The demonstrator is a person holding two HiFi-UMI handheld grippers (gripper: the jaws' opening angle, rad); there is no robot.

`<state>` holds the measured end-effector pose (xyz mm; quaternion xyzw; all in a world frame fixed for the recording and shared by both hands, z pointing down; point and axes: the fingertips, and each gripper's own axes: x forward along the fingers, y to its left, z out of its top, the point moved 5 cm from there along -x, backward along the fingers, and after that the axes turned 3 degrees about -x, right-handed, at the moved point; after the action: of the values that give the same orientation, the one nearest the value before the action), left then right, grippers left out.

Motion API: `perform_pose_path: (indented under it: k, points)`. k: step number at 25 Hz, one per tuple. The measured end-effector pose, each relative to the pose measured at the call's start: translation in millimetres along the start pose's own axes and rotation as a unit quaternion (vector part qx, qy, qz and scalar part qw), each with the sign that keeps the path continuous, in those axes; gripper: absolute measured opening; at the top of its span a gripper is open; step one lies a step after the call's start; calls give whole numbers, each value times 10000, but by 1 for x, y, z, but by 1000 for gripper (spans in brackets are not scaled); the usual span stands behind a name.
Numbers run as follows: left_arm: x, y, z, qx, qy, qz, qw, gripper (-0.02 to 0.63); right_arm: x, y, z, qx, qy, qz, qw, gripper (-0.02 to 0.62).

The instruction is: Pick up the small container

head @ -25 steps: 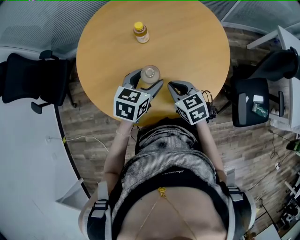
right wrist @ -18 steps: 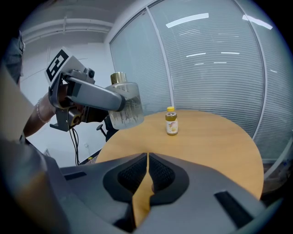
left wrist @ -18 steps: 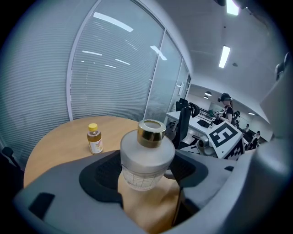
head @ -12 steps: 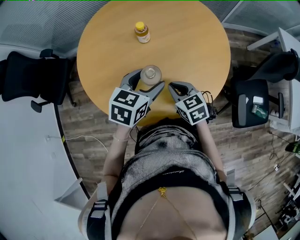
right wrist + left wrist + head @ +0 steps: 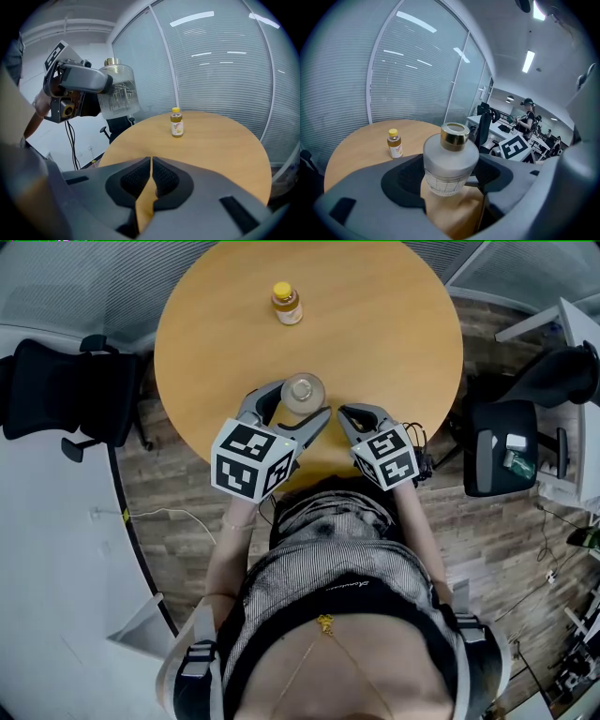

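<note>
Frosted glass with a gold collar, the small container (image 5: 451,161) is clamped between the jaws of the left hand-held gripper (image 5: 298,403), which press on its sides. In the right gripper view it appears raised clear of the bench (image 5: 394,324), so the pick-up looks essentially done. What remains, I judge, is keeping it upright and steady. The right hand-held gripper (image 5: 151,176) is clenched on nothing, just beside the left one. Well beyond both stands a yellow-capped bottle (image 5: 286,304).
</note>
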<state>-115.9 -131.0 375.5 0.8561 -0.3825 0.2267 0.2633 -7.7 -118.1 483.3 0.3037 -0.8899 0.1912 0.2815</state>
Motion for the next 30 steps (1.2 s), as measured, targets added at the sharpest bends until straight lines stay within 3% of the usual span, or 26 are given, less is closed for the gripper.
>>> perform_pose_path:
  k: [30]
  points:
    - [6,1,-2,-72,40,-96,9999,337,5,3,-6,-97,237,136,9996,28]
